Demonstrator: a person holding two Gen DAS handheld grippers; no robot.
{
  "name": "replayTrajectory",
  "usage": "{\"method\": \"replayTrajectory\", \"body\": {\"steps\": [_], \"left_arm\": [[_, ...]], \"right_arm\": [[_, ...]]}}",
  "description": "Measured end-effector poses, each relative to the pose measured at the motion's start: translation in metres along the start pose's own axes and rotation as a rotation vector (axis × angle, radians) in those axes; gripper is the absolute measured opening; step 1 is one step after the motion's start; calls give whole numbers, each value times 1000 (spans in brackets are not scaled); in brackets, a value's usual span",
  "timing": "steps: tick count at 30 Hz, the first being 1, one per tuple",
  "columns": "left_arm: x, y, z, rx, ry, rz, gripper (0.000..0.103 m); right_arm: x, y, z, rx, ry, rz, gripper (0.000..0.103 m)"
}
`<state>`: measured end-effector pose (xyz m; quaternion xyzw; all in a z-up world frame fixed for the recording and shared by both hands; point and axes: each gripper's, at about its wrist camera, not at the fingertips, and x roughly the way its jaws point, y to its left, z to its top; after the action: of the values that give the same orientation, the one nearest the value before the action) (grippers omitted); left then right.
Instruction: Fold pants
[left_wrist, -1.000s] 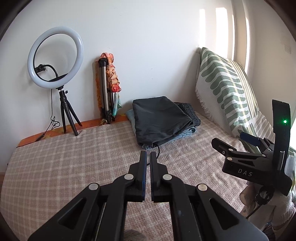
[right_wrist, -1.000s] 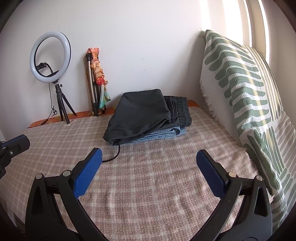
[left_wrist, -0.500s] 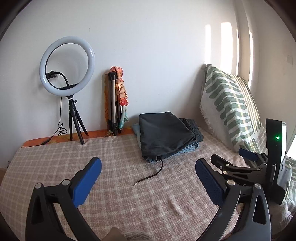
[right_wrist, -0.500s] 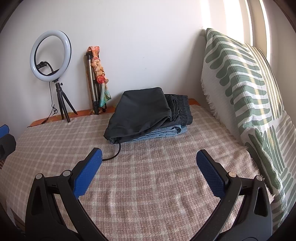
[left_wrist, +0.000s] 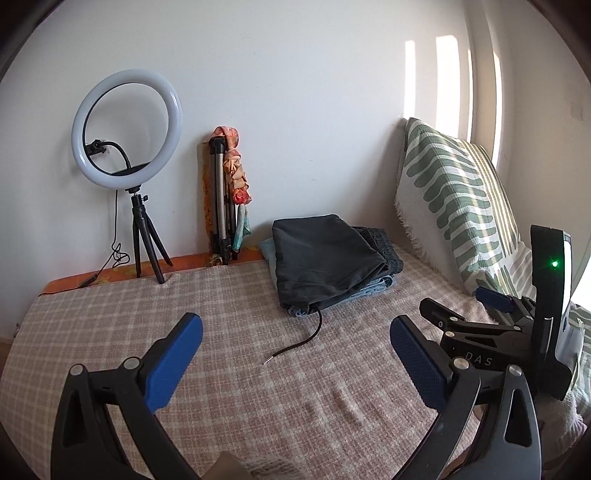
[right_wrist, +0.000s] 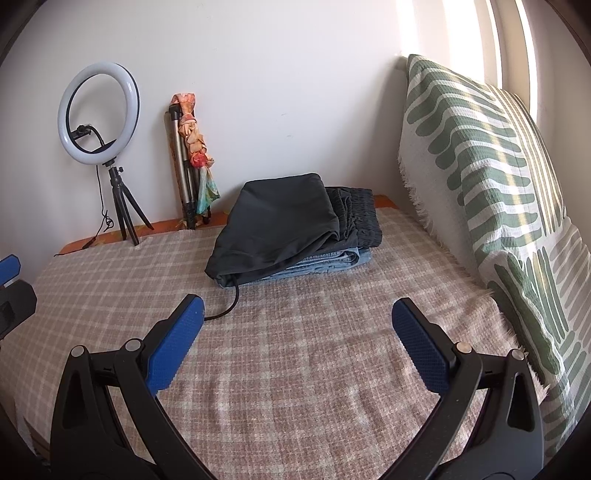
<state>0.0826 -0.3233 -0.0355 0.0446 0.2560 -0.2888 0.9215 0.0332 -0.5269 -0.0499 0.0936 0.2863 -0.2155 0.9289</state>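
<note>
Folded dark pants (left_wrist: 325, 266) lie on top of folded blue jeans (left_wrist: 373, 286) at the far side of the checked bed cover (left_wrist: 184, 306). A black drawstring (left_wrist: 306, 338) trails from them toward me. The same stack shows in the right wrist view (right_wrist: 280, 229) with its drawstring (right_wrist: 231, 302). My left gripper (left_wrist: 295, 354) is open and empty, well short of the stack. My right gripper (right_wrist: 297, 343) is open and empty, also short of the stack, and shows at the right in the left wrist view (left_wrist: 491, 332).
A ring light on a small tripod (left_wrist: 127, 125) and a folded tripod with a patterned cloth (left_wrist: 225, 199) stand against the back wall. A large green-and-white pillow (right_wrist: 480, 173) leans along the right side. The bed's left edge (left_wrist: 22, 325) is close.
My left gripper has opened from shut and pulled back and up from the drawstring. My right gripper has stayed open and almost still.
</note>
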Motion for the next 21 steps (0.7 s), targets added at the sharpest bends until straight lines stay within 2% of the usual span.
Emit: {"method": "replayTrajectory", "body": {"steps": [21], "left_arm": [[2, 1, 0, 2, 9, 3, 102]], "right_arm": [[1, -2, 0, 3, 4, 1, 103]]}}
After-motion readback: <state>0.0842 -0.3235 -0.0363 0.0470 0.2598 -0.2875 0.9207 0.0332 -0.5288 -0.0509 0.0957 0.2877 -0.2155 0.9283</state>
